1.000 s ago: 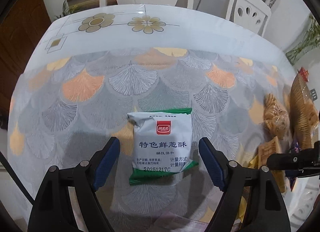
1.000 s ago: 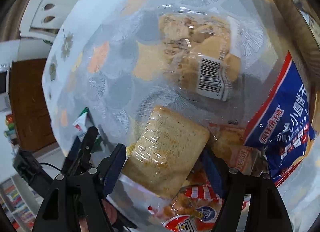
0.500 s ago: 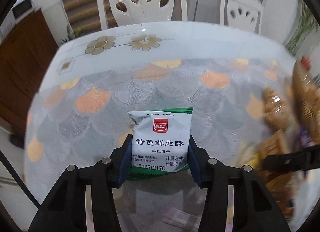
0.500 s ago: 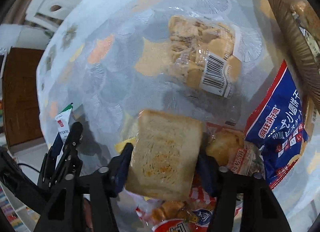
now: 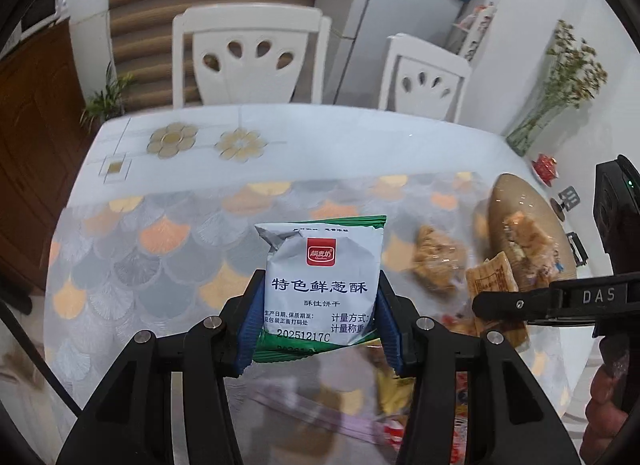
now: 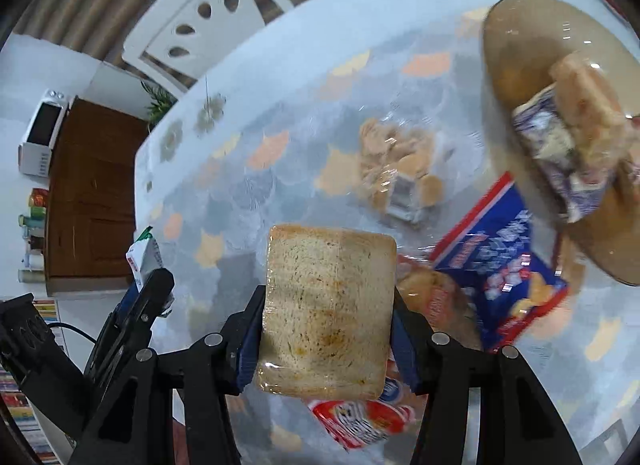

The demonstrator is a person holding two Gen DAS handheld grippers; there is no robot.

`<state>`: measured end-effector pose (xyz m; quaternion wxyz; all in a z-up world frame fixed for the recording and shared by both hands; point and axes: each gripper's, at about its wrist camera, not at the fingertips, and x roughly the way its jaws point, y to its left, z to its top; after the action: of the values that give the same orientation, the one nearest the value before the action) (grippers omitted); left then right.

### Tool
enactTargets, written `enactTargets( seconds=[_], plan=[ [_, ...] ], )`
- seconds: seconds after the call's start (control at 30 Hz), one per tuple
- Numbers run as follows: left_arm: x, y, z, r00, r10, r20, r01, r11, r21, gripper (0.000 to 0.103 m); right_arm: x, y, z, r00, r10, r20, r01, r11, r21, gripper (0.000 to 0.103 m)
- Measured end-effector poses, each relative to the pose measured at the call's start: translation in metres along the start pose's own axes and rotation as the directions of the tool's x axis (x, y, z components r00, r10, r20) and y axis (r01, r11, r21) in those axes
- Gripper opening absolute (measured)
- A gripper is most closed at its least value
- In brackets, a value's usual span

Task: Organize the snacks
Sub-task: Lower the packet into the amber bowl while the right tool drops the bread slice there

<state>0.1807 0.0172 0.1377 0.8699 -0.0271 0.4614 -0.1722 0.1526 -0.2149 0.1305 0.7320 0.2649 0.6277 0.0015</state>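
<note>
Snacks: one white packet clamped in left gripper, one wrapped toast in right gripper

Snack packs on plate

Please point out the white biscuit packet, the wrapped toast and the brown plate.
biscuit packet (image 5: 322, 285), left wrist view, printed front.
toast (image 6: 326, 311), right wrist view, flat face.
plate (image 6: 516, 41), right wrist view, bare inner surface.
</note>
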Motion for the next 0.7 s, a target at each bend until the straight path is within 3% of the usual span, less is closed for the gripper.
enactTargets(
  seconds=[0.27, 0.7],
  plan=[
    [-0.013, -0.057, 0.002, 0.998, -0.05, 0.03, 0.048, 0.997, 0.065, 0.047, -0.049, -0.044, -0.011, 0.997, -0.001, 0.072, -0.003, 0.999, 0.05, 0.054],
    [-0.006, -0.177, 0.005, 0.991, -0.134, 0.024, 0.128, 0.976, 0.178, 0.047, -0.122, -0.155, -0.005, 0.985, -0.046, 0.168, 0.017, 0.985, 0.169, 0.054]
  ],
)
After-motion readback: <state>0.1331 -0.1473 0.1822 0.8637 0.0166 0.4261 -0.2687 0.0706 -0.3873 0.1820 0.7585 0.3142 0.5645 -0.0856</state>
